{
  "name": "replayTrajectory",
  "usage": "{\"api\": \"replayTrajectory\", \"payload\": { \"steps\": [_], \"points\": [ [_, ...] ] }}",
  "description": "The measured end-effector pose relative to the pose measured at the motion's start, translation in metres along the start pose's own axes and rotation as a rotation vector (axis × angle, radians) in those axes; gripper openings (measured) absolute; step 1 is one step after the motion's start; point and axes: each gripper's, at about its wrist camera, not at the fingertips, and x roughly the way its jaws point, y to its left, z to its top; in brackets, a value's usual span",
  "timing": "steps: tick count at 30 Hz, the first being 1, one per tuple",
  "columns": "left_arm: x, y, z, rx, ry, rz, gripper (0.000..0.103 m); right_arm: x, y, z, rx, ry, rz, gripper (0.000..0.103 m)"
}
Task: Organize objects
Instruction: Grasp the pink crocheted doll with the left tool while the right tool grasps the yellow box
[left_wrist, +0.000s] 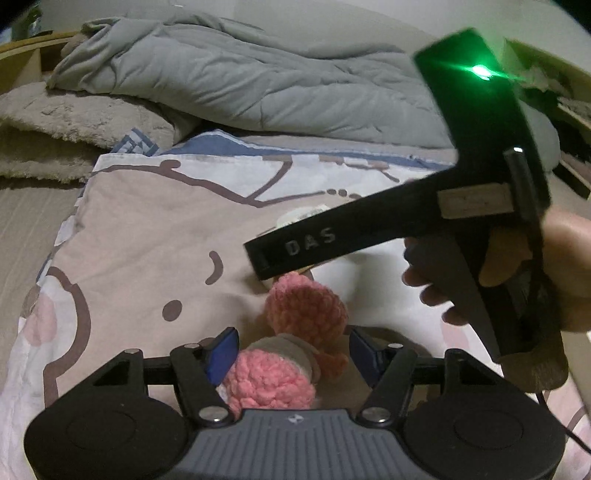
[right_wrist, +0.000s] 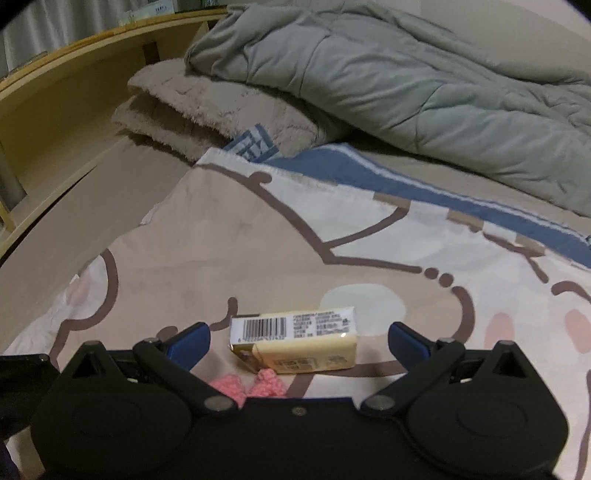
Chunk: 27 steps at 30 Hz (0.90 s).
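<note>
Claws of both hands over a bed, each seen from its own wrist camera. Left claw (left_wrist: 290, 349) stands partly open around a pink knitted toy (left_wrist: 291, 343); the left blue pad (left_wrist: 221, 354) sits against the yarn, the right pad stands just clear, so no firm grip shows. Right claw (right_wrist: 299, 341) gapes wide around a cream barcoded packet (right_wrist: 295, 341), with free room at both 3 and 9 o'clock. Both things lie on the cartoon-print cover (right_wrist: 258, 240), whose far edge runs at 12 o'clock. Beyond it are a folded fleece (right_wrist: 207, 107) and a grey quilt (right_wrist: 406, 81); a wooden bed frame (right_wrist: 74, 99) bounds 10 o'clock.
</note>
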Motion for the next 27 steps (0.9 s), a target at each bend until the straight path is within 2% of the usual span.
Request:
{"api": "replayTrajectory", "payload": {
  "steps": [4, 5, 7, 9, 11, 16, 22, 26, 27],
  "points": [
    [0.002, -0.007, 0.001, 0.034, 0.030, -0.002, 0.053, 0.004, 0.000, -0.005, -0.011, -0.004, -0.032, 0.101],
    [0.002, -0.007, 0.002, 0.039, 0.038, 0.006, 0.050, 0.003, -0.002, -0.007, -0.005, -0.013, -0.031, 0.098],
    [0.000, -0.006, 0.003, 0.026, 0.043, 0.012, 0.034, -0.002, -0.004, -0.007, 0.007, -0.035, -0.014, 0.074],
    [-0.003, -0.003, 0.004, 0.001, 0.048, 0.024, 0.026, -0.007, -0.004, -0.005, 0.007, -0.035, -0.035, 0.074],
    [-0.005, -0.002, 0.004, -0.007, 0.053, 0.012, 0.024, -0.015, -0.004, -0.003, -0.001, -0.051, -0.047, 0.074],
    [-0.009, -0.018, 0.004, 0.066, 0.067, 0.013, 0.019, -0.043, -0.012, -0.001, 0.030, -0.083, -0.048, 0.074],
    [-0.015, -0.029, 0.001, 0.109, 0.080, -0.037, 0.018, -0.091, -0.026, -0.011, 0.048, -0.109, -0.058, 0.074],
    [-0.014, -0.037, -0.004, 0.157, 0.067, -0.020, 0.020, -0.120, -0.035, -0.027, 0.055, -0.105, -0.057, 0.074],
    [-0.013, -0.039, -0.005, 0.167, 0.062, -0.012, 0.027, -0.127, -0.037, -0.032, 0.052, -0.100, -0.056, 0.074]
  ]
}}
